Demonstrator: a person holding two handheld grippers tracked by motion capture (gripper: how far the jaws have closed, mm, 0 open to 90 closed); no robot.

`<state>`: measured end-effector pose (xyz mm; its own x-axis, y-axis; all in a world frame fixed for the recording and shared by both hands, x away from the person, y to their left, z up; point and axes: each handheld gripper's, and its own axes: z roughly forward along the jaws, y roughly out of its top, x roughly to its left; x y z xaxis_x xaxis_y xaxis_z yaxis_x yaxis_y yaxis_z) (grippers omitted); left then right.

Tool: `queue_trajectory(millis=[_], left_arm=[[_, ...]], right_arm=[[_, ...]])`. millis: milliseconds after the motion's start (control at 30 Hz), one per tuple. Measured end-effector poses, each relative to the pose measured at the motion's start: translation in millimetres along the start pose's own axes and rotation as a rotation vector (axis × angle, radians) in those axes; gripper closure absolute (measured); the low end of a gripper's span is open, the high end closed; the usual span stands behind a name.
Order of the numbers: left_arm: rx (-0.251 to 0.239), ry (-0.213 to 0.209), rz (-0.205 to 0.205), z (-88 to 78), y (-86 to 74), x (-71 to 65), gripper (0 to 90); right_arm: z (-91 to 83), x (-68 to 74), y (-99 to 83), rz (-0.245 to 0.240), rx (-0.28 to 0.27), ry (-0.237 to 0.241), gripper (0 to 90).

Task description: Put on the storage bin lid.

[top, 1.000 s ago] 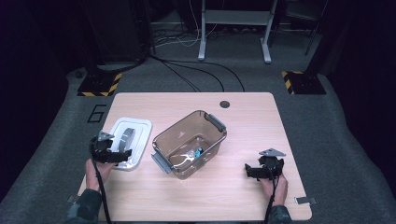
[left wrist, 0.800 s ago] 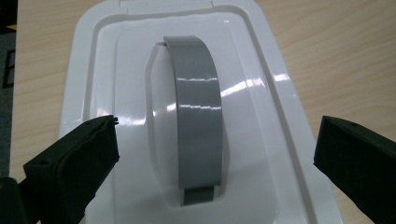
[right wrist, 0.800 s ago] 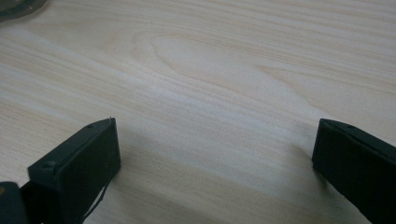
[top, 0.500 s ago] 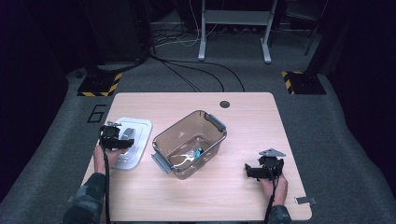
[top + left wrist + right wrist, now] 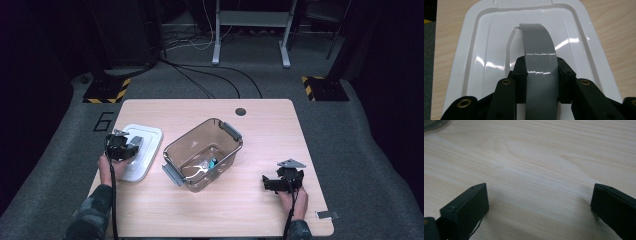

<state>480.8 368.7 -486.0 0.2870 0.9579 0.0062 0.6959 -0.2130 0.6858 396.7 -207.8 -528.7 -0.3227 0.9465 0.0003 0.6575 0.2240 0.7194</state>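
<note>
Between the jaws of the left claw (image 5: 541, 82) a grey strap handle (image 5: 539, 65) is sitting, its long axis running straight ahead from the claw and arching up off the white lid (image 5: 484, 50); the jaws are pressing its two edges, so that claw is gripping the handle. Beyond the claw's right side, well apart, the clear brown tub (image 5: 202, 152) is standing open on the bench (image 5: 265, 130), so the lid is probably heading that way. Farther still, the right claw (image 5: 536, 207) is resting spread wide over bare wood, holding nothing.
</note>
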Motion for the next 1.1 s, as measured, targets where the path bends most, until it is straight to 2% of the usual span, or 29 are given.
queue_trajectory(millis=[267,433,633,733,767,800,867,1033,1100], left_arm=[[0.003,-0.025,0.049,-18.9,12.5,1.6,67.2],[-0.002,-0.040,0.051,-24.2,21.1,1.4,67.2],[-0.004,-0.055,0.089,-32.0,39.5,-1.6,67.3],[-0.013,-0.063,0.100,-41.9,56.4,-2.2,67.3],[-0.013,-0.063,0.100,-41.9,56.4,-2.2,67.3],[-0.029,-0.067,0.107,-48.9,61.2,-5.4,67.3],[-0.021,-0.072,0.120,-52.9,67.2,-7.3,67.3],[-0.035,-0.078,0.129,-61.2,76.9,-11.7,67.3],[-0.029,-0.076,0.155,-66.9,84.1,-16.0,67.3]], right_arm=[[0.0,0.0,0.0,0.000,0.000,0.000,0.9],[0.1,0.0,0.0,0.000,-0.001,0.001,0.8],[0.4,0.1,0.2,0.001,-0.001,-0.001,0.8],[0.4,0.1,0.1,0.001,-0.001,-0.001,0.8],[0.4,-0.1,0.2,-0.003,-0.001,0.000,0.8],[0.3,0.1,0.1,0.001,-0.001,-0.001,0.8],[0.4,0.0,0.3,0.000,0.001,0.000,0.8],[0.4,0.0,0.3,-0.001,0.001,0.000,0.8],[0.4,-0.1,0.2,-0.001,0.000,0.000,0.8]])
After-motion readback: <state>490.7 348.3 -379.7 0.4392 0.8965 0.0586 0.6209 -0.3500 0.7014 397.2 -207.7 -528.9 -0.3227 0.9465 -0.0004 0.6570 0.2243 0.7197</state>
